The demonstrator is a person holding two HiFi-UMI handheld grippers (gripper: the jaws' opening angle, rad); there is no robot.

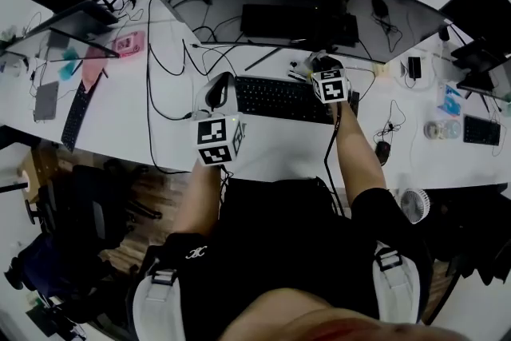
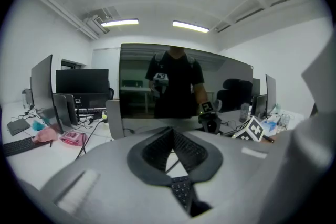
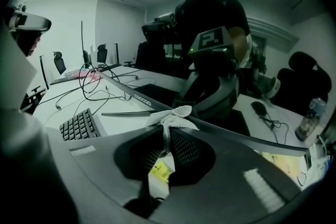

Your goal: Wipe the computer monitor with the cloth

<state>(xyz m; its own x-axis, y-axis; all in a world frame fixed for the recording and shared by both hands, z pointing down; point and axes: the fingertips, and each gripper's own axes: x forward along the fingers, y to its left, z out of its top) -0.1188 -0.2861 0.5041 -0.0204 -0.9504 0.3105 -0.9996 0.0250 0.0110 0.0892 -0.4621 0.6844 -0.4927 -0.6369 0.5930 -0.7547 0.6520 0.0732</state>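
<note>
The white table (image 1: pixel 120 112) is carrying the curved monitor (image 1: pixel 295 8), which is standing at 12 o'clock from the keyboard (image 1: pixel 275 98). The left tool (image 2: pixel 172 130) is hovering by the keyboard's 9 o'clock end, its pads pressing together on nothing. The right tool (image 3: pixel 165 132), at the left tool's 2 o'clock, is pinching the white cloth (image 3: pixel 172 114), which is bunching out at the monitor's lower edge.

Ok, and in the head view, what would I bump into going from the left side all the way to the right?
slim black keyboard → pink object → left gripper → right gripper → black mouse → small white fan → little keyboard
</note>
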